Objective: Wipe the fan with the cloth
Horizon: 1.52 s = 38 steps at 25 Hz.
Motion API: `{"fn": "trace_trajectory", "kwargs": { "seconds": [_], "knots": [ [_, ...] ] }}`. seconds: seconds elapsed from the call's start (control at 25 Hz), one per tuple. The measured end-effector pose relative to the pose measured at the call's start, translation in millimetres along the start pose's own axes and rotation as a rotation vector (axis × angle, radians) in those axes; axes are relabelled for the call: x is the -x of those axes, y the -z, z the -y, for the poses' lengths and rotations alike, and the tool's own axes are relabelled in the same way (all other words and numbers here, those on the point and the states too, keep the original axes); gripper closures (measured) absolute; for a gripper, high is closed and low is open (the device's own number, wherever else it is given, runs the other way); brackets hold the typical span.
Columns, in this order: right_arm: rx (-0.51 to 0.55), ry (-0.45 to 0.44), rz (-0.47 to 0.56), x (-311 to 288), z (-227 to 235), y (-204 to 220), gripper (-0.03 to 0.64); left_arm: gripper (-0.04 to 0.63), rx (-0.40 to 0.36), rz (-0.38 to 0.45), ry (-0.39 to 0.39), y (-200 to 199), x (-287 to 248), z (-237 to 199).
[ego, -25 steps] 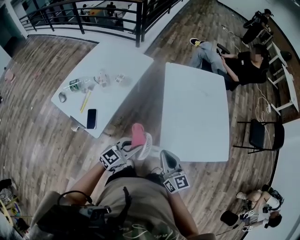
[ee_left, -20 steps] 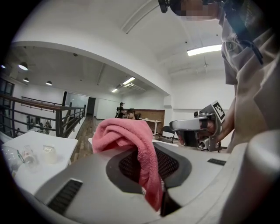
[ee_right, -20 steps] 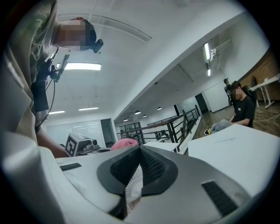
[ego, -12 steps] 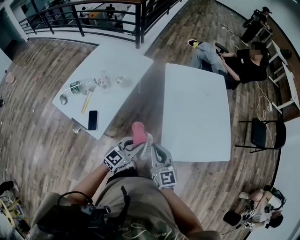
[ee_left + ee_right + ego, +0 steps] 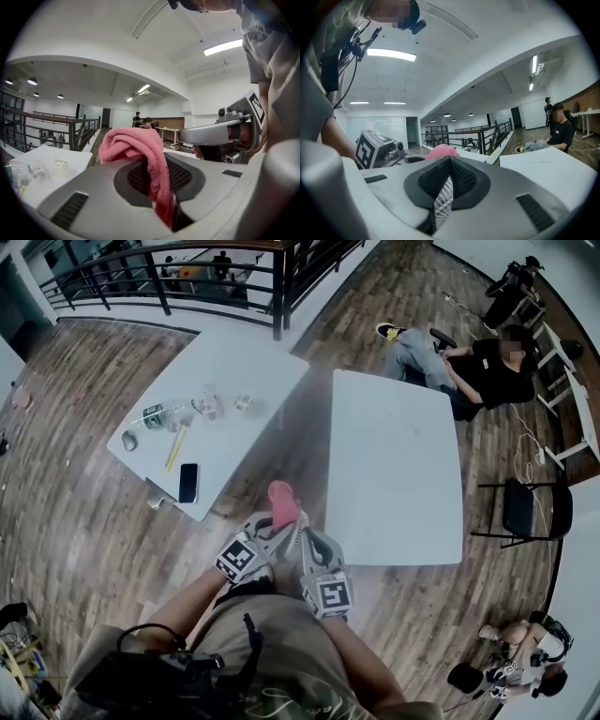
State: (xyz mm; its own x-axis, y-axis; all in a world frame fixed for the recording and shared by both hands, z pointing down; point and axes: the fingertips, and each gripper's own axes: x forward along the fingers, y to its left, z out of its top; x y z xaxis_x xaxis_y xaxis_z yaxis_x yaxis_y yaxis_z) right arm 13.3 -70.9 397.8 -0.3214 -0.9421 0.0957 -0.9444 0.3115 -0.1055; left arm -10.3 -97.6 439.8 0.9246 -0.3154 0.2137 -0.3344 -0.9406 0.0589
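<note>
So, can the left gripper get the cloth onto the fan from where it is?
Probably yes. The left gripper, shut on the pink cloth, sits close beside the right gripper, which clamps the white fan. The head view shows nothing between them.

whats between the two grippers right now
The white fan, edge-on, held in the right gripper; the left gripper holds the pink cloth just beside it. The head view shows this.
</note>
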Motion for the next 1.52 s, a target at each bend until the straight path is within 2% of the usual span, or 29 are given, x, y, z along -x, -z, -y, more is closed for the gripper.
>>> {"fn": "trace_trajectory", "kwargs": {
  "seconds": [0.36,0.88,1.2,1.52],
  "knots": [
    [-0.023,0.037,-0.010,6,9,4,0.615,0.525,-0.016,0.001,0.015,14,-7,-14],
    [-0.033,0.087,-0.013,14,24,4,0.615,0.525,0.043,-0.062,0.016,47,-12,-30],
    [-0.035,0.104,-0.033,21,30,9,0.615,0.525,0.053,-0.099,0.029,69,-11,-31],
    [-0.036,0.108,-0.033,23,28,10,0.615,0.525,0.068,-0.170,0.039,103,-3,-28]
  ]
}}
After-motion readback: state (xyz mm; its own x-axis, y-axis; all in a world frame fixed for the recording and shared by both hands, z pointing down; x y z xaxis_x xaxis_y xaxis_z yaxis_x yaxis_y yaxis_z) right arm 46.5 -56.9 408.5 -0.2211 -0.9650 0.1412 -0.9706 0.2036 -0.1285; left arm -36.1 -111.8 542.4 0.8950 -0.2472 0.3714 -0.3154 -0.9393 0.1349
